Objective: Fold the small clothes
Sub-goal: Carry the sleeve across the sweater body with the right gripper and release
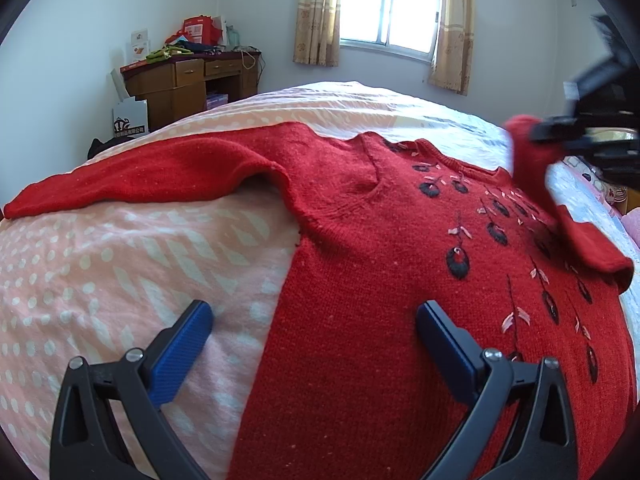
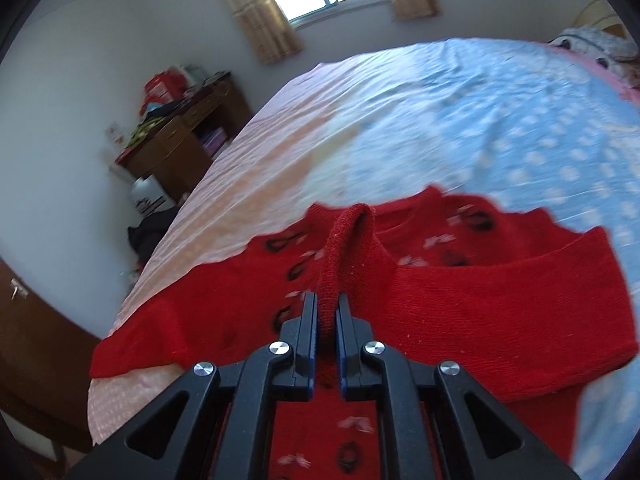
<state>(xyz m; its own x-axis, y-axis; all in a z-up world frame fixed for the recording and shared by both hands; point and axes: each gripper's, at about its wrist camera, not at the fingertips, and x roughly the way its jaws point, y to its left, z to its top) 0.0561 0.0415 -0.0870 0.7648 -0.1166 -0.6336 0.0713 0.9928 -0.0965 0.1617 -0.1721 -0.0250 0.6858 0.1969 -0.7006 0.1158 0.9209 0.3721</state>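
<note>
Sweater [image 1: 360,280]: lies flat on the bed [image 1: 100,280], body spread toward the near edge. One sleeve [image 1: 140,176] stretches out to the left of the sweater body, resting on the bed. The other sleeve [image 2: 500,300] is lifted and crosses over the sweater front; its cuff [image 2: 340,264] sits between the right tongs [image 2: 325,304]. Left tongs [image 1: 316,316]: above the sweater's left edge, one finger over the bed, one over the sweater. Desk [image 1: 188,80]: beyond the bed, behind the sweater, to the left. Window [image 1: 390,4]: in the wall behind the sweater.
</note>
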